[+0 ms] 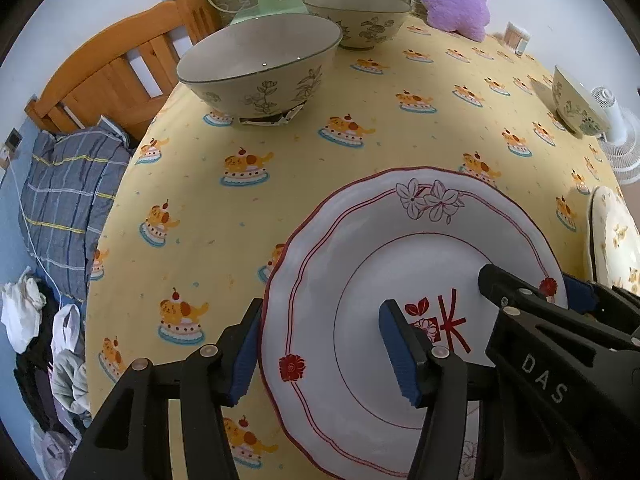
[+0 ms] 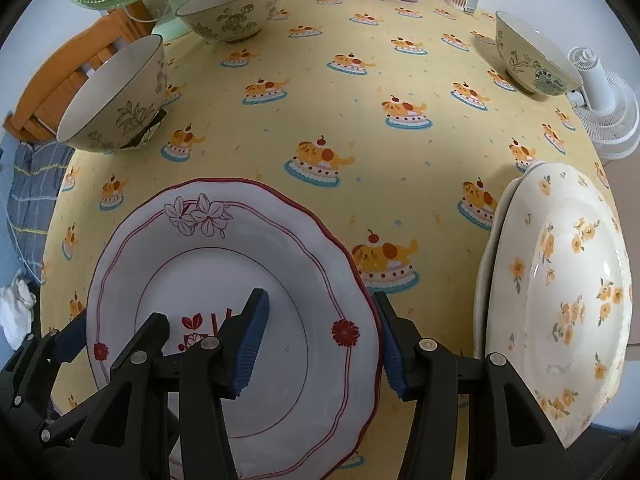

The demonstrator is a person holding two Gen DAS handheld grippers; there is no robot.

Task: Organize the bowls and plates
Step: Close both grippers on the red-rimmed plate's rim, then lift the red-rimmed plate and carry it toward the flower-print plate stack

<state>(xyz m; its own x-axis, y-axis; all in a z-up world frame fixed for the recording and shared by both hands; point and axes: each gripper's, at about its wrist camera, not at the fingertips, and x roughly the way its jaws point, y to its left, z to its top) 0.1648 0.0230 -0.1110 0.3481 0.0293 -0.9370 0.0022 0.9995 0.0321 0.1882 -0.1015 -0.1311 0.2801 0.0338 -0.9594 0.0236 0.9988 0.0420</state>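
While bowls (image 2: 232, 8) stand far back, floral plates (image 2: 560, 280) (stacked) flank the red-rimmed plate (image 2: 224, 240)

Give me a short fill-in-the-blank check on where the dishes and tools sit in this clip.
1. The left tool and right tool straddle opposite rims of the red-trimmed ____.
2. ____ floral bowls stand on the tablecloth.
3. The plates with yellow flowers lie to the red-trimmed plate's ____.

Missing words: plate; three; right

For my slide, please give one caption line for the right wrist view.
Both tongs straddle opposite rims of the red-trimmed plate beside stacked yellow-flowered plates.
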